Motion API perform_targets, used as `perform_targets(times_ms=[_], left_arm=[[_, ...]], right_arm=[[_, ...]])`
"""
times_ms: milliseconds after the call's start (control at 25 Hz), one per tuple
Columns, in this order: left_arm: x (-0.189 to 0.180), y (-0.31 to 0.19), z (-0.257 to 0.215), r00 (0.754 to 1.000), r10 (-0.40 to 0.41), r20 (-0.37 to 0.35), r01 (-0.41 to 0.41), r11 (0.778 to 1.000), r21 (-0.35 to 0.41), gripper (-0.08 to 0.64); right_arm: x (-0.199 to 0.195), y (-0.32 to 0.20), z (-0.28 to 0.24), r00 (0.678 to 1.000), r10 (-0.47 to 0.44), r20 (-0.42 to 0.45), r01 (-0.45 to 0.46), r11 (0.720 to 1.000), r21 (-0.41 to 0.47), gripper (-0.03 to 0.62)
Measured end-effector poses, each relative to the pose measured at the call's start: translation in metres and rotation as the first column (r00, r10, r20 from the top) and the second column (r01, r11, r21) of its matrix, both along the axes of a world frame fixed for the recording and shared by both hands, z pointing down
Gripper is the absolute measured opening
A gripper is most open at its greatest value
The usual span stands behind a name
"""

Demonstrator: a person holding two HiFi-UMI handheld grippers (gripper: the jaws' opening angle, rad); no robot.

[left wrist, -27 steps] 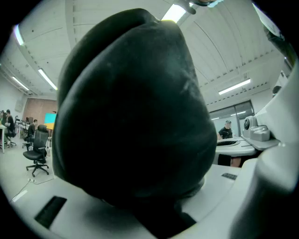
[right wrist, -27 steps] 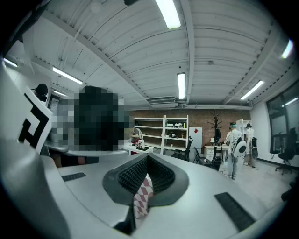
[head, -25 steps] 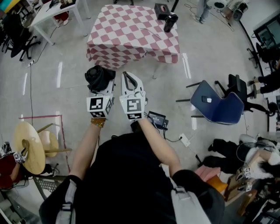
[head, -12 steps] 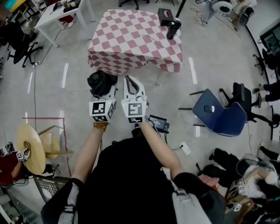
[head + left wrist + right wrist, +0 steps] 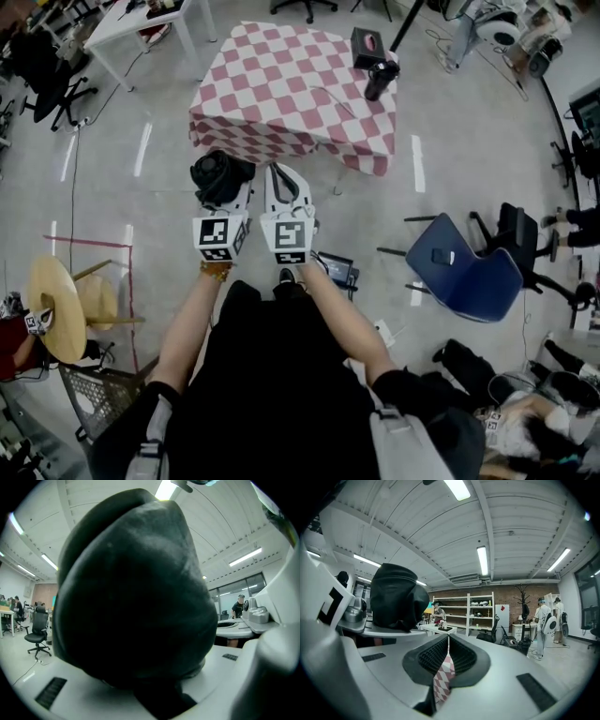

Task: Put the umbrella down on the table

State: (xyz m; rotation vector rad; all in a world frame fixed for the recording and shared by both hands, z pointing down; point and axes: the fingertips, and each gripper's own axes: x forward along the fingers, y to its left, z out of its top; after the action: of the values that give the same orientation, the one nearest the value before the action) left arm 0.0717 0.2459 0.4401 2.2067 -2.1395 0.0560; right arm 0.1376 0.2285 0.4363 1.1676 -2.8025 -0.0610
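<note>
A folded black umbrella stands up out of my left gripper, which is shut on it. In the left gripper view the umbrella fills nearly the whole picture and hides the jaw tips. My right gripper is level beside it, shut with nothing held. Its jaws leave only a thin slit, through which the checkered cloth shows. The umbrella appears at the left of that view. The table with the red-and-white checkered cloth stands ahead on the floor, a short way beyond both grippers.
A black cup and a black box sit at the table's far right corner. A blue chair stands to the right, a small device with cables lies by my feet, and a white desk is at far left.
Both grippers have moved forward together toward the checkered table, which now sits nearer in the head view. The grip on the umbrella is unchanged.
</note>
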Motion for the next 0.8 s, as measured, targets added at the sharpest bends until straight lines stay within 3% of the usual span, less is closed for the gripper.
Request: perform_targets(times_ms=[800], left_arm=[[-0.116,-0.064,-0.001,0.987,0.159,-0.021,-0.159,0.987,0.000,0.192]], right_arm=[[-0.118,-0.051,0.000,0.992,0.123,-0.030,-0.123,0.992,0.010,0.017]])
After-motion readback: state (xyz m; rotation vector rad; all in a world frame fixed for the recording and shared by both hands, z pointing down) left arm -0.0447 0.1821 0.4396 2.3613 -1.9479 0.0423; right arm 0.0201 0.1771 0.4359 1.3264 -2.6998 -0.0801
